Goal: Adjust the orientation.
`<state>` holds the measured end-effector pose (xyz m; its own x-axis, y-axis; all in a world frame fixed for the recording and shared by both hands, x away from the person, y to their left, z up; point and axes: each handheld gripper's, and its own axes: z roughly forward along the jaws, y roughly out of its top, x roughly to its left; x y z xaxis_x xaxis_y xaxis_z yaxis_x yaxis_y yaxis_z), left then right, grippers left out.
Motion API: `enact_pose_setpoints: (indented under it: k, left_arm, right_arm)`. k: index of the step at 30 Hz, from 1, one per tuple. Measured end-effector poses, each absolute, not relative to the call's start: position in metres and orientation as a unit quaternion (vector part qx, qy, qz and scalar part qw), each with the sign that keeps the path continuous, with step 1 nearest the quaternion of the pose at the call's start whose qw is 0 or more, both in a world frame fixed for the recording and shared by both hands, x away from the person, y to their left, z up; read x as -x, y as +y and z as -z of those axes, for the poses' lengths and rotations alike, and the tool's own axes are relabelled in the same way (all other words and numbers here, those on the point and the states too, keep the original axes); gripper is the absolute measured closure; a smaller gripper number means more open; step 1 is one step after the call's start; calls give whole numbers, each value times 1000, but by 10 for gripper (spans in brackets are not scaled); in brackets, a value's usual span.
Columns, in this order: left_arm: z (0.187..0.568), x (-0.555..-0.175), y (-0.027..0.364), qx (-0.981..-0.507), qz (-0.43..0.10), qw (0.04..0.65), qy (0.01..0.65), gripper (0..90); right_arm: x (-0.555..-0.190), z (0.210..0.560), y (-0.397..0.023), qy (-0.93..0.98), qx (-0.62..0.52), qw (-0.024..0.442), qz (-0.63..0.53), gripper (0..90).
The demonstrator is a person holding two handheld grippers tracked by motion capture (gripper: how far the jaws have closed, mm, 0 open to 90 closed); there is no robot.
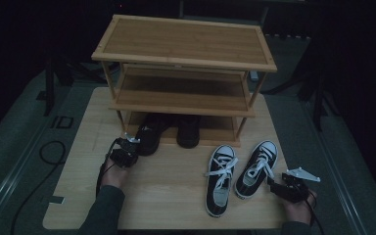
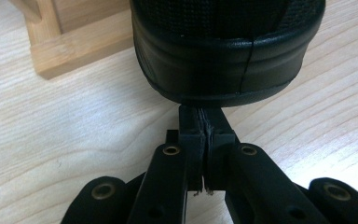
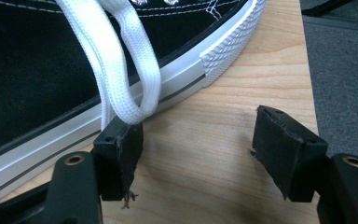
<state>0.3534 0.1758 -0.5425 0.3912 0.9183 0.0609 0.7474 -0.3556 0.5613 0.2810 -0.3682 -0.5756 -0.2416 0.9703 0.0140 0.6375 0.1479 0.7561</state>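
- Left tongs [image 1: 129, 143]: clenched with nothing between the jaws, the tips meeting just at the heel of the left black shoe [image 1: 149, 136], which stands at the front of the bottom shelf of the wooden shoe rack [image 1: 183, 46].
- Second black shoe [image 1: 188, 131]: beside the first on the same shelf.
- Two black-and-white sneakers, left sneaker [image 1: 220, 178] and right sneaker [image 1: 256, 168]: side by side on the tabletop [image 1: 166, 191] before the rack, toes pointing toward it.
- Right tongs [image 1: 273, 186]: released, jaws wide apart over bare tabletop, one jaw just beside the right sneaker's white sole, a white lace [image 3: 121, 70] draped against it.
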Motion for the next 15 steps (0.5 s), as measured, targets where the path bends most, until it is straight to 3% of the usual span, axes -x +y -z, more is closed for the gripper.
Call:
enact_pose_setpoints:
  k: [15]
  left_arm:
    - [544,-368,134,-816,-173,241,496,894]
  right_arm:
    - [-281,576,-368,715,-562,251,-332,333]
